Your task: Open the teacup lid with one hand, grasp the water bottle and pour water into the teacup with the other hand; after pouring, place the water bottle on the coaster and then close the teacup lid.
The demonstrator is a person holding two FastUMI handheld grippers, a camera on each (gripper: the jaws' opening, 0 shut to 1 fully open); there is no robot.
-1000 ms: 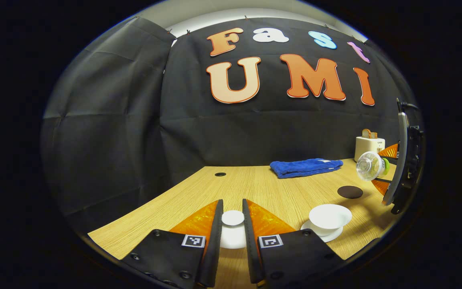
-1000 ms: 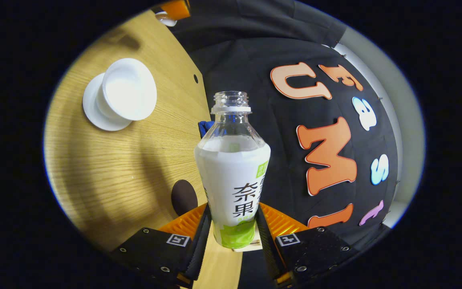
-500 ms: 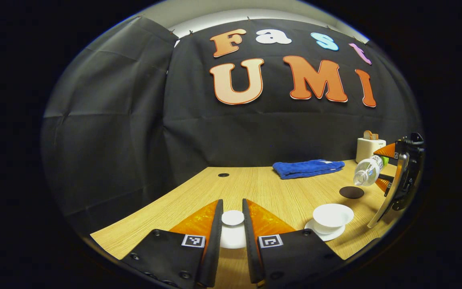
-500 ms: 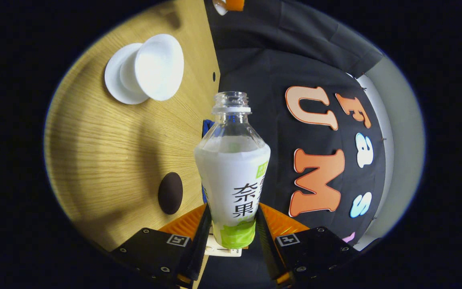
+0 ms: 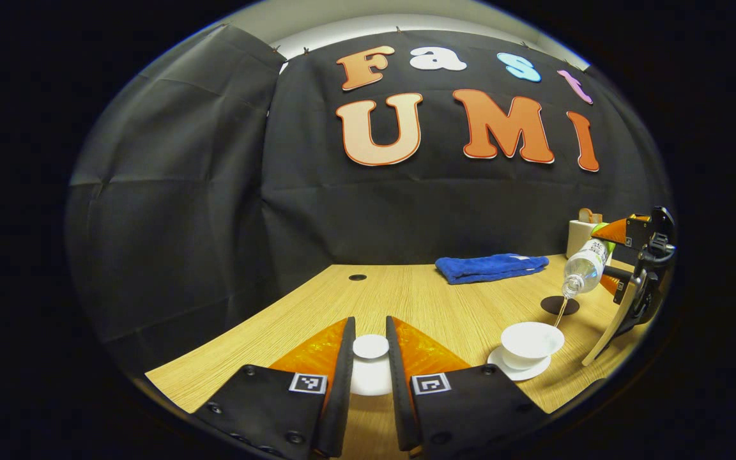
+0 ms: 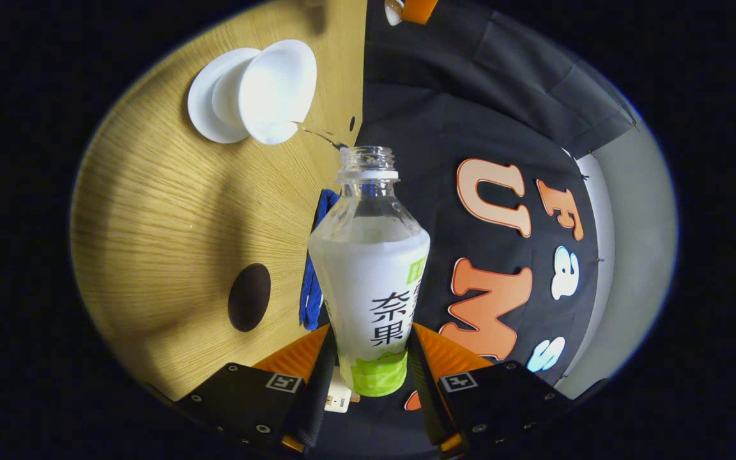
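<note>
My left gripper (image 5: 370, 348) is shut on the knob of the white teacup lid (image 5: 370, 370), held over the near part of the table. To its right the open white teacup (image 5: 531, 340) stands on its saucer (image 5: 510, 371). My right gripper (image 6: 368, 358) is shut on the uncapped water bottle (image 6: 371, 281), which is tipped mouth-down over the cup. A thin stream of water runs from the bottle (image 5: 585, 268) into the teacup (image 6: 275, 89). The dark round coaster (image 6: 248, 297) lies on the table beyond the cup, bare.
A folded blue towel (image 5: 489, 266) lies at the back of the wooden table (image 5: 419, 300). A white toaster (image 5: 582, 235) stands at the back right, partly behind the bottle. A small cable hole (image 5: 357, 278) is in the tabletop at the back.
The right gripper has tipped the bottle further and brought its mouth over the cup; water now streams into it. The left gripper holds the lid still.
</note>
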